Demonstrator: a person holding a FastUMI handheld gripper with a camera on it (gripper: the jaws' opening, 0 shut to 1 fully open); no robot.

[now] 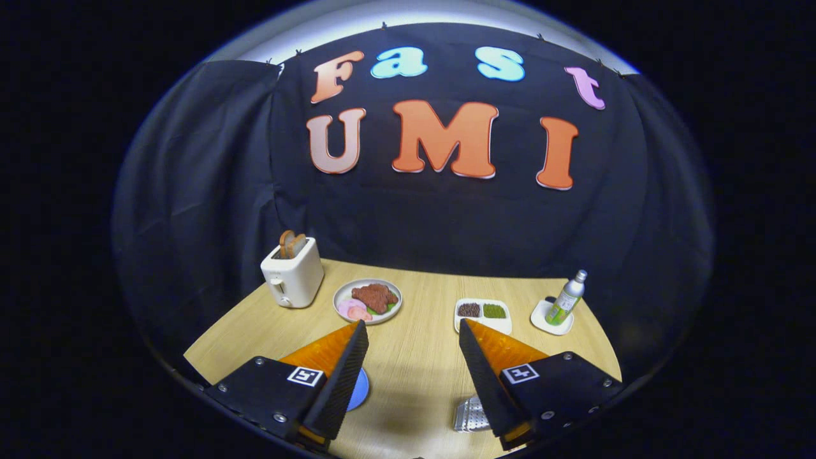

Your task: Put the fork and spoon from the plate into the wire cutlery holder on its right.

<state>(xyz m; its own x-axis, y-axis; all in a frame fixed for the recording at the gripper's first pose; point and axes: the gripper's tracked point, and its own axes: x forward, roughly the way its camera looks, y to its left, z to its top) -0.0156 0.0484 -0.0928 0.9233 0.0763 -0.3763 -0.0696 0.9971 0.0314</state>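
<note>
Step in hand, as judged from the layout: approach, before any pick. The gripper is held above the near part of the bench with its fingers spread wide. Nothing lies between them and they touch nothing; the gripper is released and empty.

Task items:
- A blue plate sits at the near edge of the bench, mostly hidden behind the left finger. Only a sliver of its rim is visible. The fork and spoon cannot be made out on it.
- A perforated metal object, probably the cutlery holder, stands to the right of the plate, partly hidden behind the right finger. Whether it already holds cutlery cannot be told.

Other items, all toward the far edge of the bench: a toaster with bread at the far left corner, a round plate of food beside it, a divided white tray, and a bottle on a coaster near the far right corner.

Next move calls for: tilting the gripper down and toward the blue plate, bringing the cutlery between the fingers, then closing on one handle.
</note>
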